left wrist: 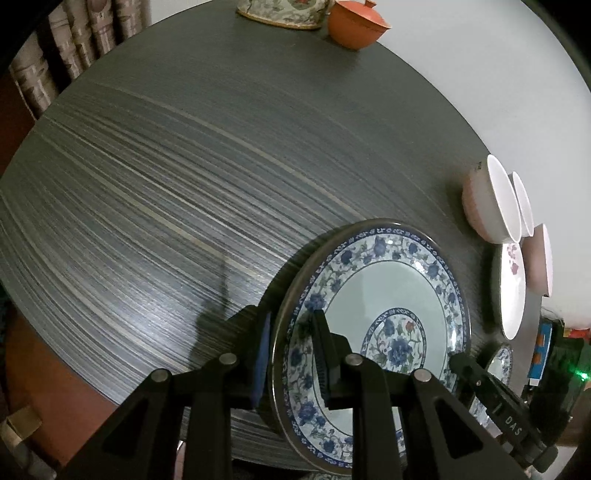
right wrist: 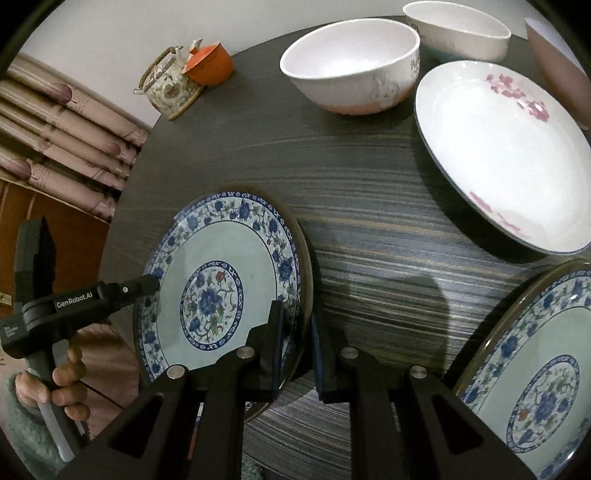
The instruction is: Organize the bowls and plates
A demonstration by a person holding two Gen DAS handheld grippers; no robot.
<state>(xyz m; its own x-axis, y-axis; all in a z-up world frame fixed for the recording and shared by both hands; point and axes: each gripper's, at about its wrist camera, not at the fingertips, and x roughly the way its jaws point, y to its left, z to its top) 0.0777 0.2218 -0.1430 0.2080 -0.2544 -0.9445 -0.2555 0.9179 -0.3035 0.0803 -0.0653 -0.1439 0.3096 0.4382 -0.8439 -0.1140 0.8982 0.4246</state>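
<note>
Worktop (left wrist: 166,177): round, dark grey, with fine pale streaks running across it like wood grain. A white wall stands behind it; pinkish pleated curtains (right wrist: 62,122) hang at one side, with brown wood below them.

At the far edge of the worktop stand a floral teapot (right wrist: 168,88) with a wrapped handle and, touching it, an orange lidded cup (right wrist: 210,66).

Blue-and-white plate (left wrist: 388,295): pale centre, blue floral medallion with one red bloom, wide blue flower border, dark rim. It sits at the near edge of the worktop, tilted up off the surface on the left side.

Left tongs (left wrist: 291,354): clamped on the plate's rim, one finger under it and one on the patterned border. Right tongs (right wrist: 295,350): likewise clamped on the opposite rim of the same plate. In the right wrist view a hand (right wrist: 62,384) in a fuzzy pale green sleeve grips the left handle.

A second plate (right wrist: 535,369) of the same pattern lies flat just beside the right tongs. Beyond it, a white plate (right wrist: 498,155) with pink blossoms (thin dark rim). Behind that, well apart from the held plate, a white bowl (right wrist: 351,70) with a pink base and a rabbit drawing, a second white bowl (right wrist: 458,33), and a pink-sided bowl (right wrist: 554,62) at the frame edge.
</note>
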